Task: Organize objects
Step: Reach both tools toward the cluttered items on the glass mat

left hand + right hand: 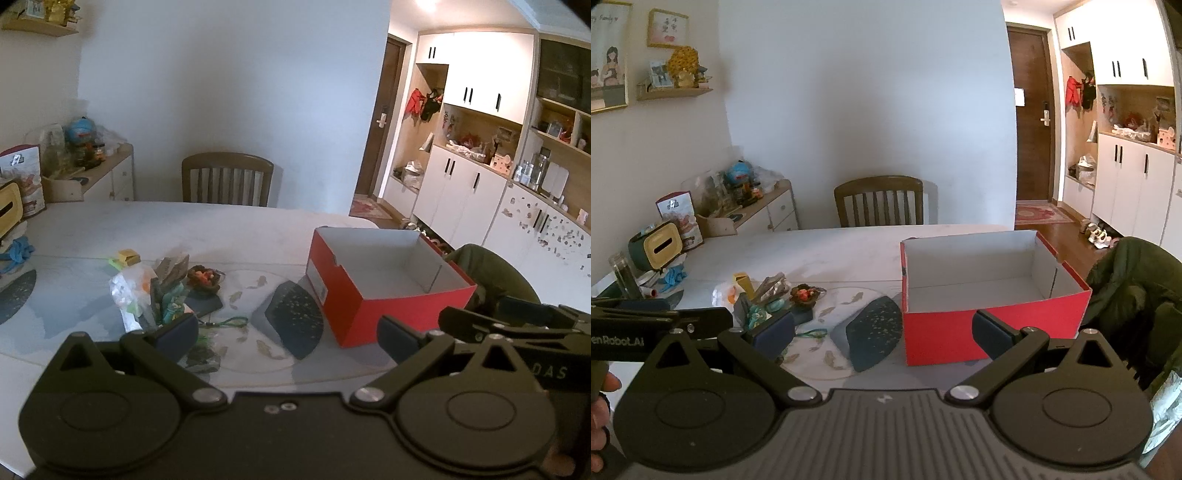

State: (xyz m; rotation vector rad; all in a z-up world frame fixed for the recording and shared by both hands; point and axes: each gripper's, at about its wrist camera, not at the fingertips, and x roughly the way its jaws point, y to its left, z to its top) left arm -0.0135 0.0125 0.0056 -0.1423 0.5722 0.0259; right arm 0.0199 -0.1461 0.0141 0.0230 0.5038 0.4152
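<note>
Hovering w/ both grippers spread & empty, left gripper (286, 334) sits nearer the clutter pile (166, 291), probably first pick; red box (388, 284) lies right, by right gripper (882, 332).

Dining room opening onto an entry hall

A plain white wall (868, 92) backs a slatted wooden chair (879, 201) at the far edge of the pale bench (831, 247). To the left stands a low sideboard (775, 210), with a small wall shelf (674, 92) and framed pictures (666, 27) above. To the right, a dark wooden door (1030, 110), a red doormat (1039, 213) on wood flooring (1071, 236), and white cabinets (465, 192) under bright ceiling light.
</note>
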